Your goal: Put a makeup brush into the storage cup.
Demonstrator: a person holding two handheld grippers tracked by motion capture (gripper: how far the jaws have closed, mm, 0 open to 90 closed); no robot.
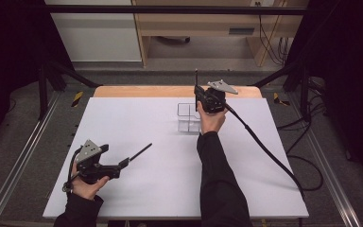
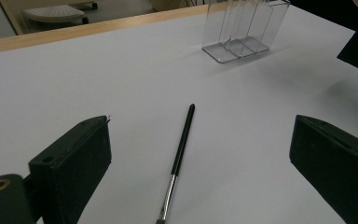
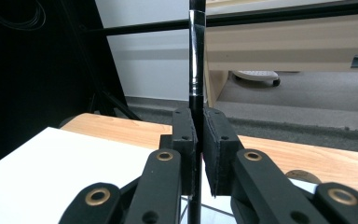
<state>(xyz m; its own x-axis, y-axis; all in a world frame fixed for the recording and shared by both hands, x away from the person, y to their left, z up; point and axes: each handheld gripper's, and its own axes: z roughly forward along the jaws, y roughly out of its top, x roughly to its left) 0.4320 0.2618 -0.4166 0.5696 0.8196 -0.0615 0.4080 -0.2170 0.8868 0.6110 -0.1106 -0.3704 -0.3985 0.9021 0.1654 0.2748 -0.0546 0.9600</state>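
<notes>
The right gripper (image 3: 199, 140) pinches an upright black brush (image 3: 196, 56) above the clear holder (image 1: 189, 118). The left gripper (image 2: 200, 154) gapes wide, empty, over a second brush (image 2: 181, 154) lying on the white table (image 1: 137, 189). No readable writing anywhere.

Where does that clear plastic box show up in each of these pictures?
High view: the clear box stands on the white table, just left of the right gripper.
Left gripper view: top, right of centre, beyond the brush on the table.
Right gripper view: I cannot make it out.
Shared landmark: the table's wooden far edge.
</notes>
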